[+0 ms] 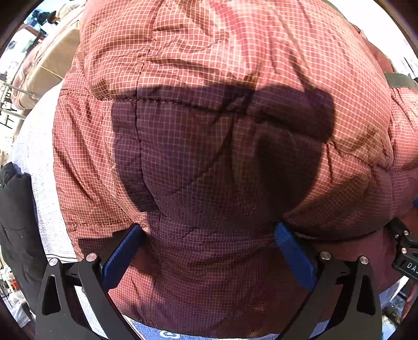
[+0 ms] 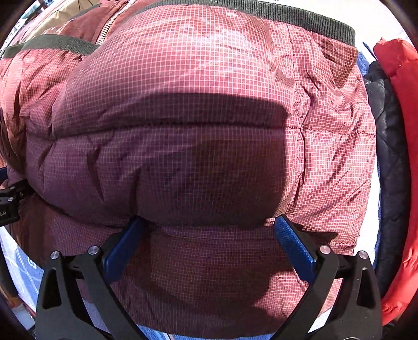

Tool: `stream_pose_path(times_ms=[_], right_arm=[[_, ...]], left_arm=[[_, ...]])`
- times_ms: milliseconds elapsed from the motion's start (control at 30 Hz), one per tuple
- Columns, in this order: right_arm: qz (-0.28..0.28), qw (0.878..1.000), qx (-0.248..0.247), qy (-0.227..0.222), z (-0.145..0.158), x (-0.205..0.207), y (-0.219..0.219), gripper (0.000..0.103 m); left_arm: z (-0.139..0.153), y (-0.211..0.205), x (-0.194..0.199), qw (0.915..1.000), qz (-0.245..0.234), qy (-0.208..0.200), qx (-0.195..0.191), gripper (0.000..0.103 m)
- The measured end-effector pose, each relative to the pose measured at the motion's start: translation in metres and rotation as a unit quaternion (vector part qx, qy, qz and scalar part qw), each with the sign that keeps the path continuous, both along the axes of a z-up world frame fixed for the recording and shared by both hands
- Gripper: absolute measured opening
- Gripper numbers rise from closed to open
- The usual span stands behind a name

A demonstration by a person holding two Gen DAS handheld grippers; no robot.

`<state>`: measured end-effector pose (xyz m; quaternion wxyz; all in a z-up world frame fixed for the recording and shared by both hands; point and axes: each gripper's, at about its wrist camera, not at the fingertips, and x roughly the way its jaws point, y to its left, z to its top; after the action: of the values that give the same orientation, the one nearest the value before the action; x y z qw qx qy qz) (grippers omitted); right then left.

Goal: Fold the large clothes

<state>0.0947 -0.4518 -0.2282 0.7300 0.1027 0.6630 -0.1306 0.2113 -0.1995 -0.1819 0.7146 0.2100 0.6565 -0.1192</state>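
Note:
A puffy red quilted jacket [image 1: 209,91] with a fine grid pattern fills the left wrist view, lying on a white cloth surface [image 1: 39,157]. My left gripper [image 1: 209,230] is open, its blue fingertips [image 1: 130,240] wide apart and pressed against the jacket's folded edge. The same jacket [image 2: 196,78] fills the right wrist view, with a dark ribbed hem [image 2: 287,15] at the top. My right gripper [image 2: 211,225] is open too, its blue fingertips [image 2: 290,235] straddling a fold of the jacket. The right gripper's body shows at the left wrist view's right edge.
A black garment [image 1: 15,222] lies at the left. A beige and pink garment [image 1: 47,57] lies at the upper left. In the right wrist view a dark quilted garment [image 2: 389,170] and a bright red jacket [image 2: 405,104] lie at the right.

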Motion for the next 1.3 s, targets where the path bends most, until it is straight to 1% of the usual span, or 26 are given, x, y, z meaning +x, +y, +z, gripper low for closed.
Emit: stream_pose_path(times_ms=[33,300,367,467,500,600,633,733,833,867,933,1067,1167,1233,1300], right_arm=[[-0.002,1.000,-0.003,-0.001,-0.004,0.001,0.006,0.099],[-0.009,1.000,-0.016,-0.017,-0.010,-0.006,0.014,0.099],[-0.010,1.000,-0.018,-0.018,-0.010,-0.007,0.016,0.099],[-0.010,1.000,-0.018,-0.017,-0.011,-0.018,0.031,0.099],[-0.010,1.000,-0.018,-0.017,-0.010,-0.018,0.027,0.099],[-0.006,0.999,-0.019,-0.026,-0.007,-0.017,0.025,0.099],[-0.004,0.999,-0.020,-0.033,-0.006,-0.020,0.026,0.099],[0.004,0.998,-0.019,-0.056,-0.001,-0.032,0.028,0.099],[0.019,0.997,-0.002,-0.076,0.007,-0.045,0.025,0.099],[0.026,0.996,0.006,-0.083,0.011,-0.050,0.024,0.099],[0.030,0.995,0.012,-0.098,0.021,-0.061,0.019,0.098],[-0.001,0.990,0.005,-0.138,0.045,-0.090,-0.006,0.098],[-0.048,0.986,-0.007,-0.160,0.058,-0.106,-0.034,0.098],[-0.082,0.982,0.005,-0.170,0.059,-0.112,-0.055,0.098],[-0.110,0.980,0.028,-0.164,0.052,-0.113,-0.081,0.098]], left_arm=[[0.000,-0.003,-0.002,1.0000,-0.001,-0.005,0.001,0.099],[0.001,-0.018,-0.014,0.9992,-0.008,-0.040,0.005,0.099],[0.003,-0.019,-0.024,0.9988,-0.012,-0.046,0.005,0.099],[0.012,-0.021,-0.032,0.9981,-0.020,-0.057,0.001,0.099],[0.021,-0.015,-0.050,0.9975,-0.020,-0.067,-0.004,0.098],[0.036,-0.008,-0.073,0.9945,-0.019,-0.100,-0.024,0.097],[0.043,-0.002,-0.085,0.9930,-0.015,-0.111,-0.036,0.097],[0.056,0.020,-0.117,0.9911,0.008,-0.119,-0.058,0.097],[0.058,0.048,-0.148,0.9921,0.045,-0.108,-0.044,0.097],[0.060,0.058,-0.160,0.9919,0.056,-0.108,-0.034,0.097],[0.063,0.071,-0.176,0.9910,0.069,-0.111,-0.029,0.097],[0.069,0.086,-0.192,0.9913,0.086,-0.097,-0.022,0.097],[0.070,0.097,-0.198,0.9915,0.082,-0.099,-0.021,0.097],[0.072,0.094,-0.198,0.9921,0.074,-0.099,-0.024,0.097],[0.077,0.084,-0.196,0.9925,0.064,-0.099,-0.030,0.097]])
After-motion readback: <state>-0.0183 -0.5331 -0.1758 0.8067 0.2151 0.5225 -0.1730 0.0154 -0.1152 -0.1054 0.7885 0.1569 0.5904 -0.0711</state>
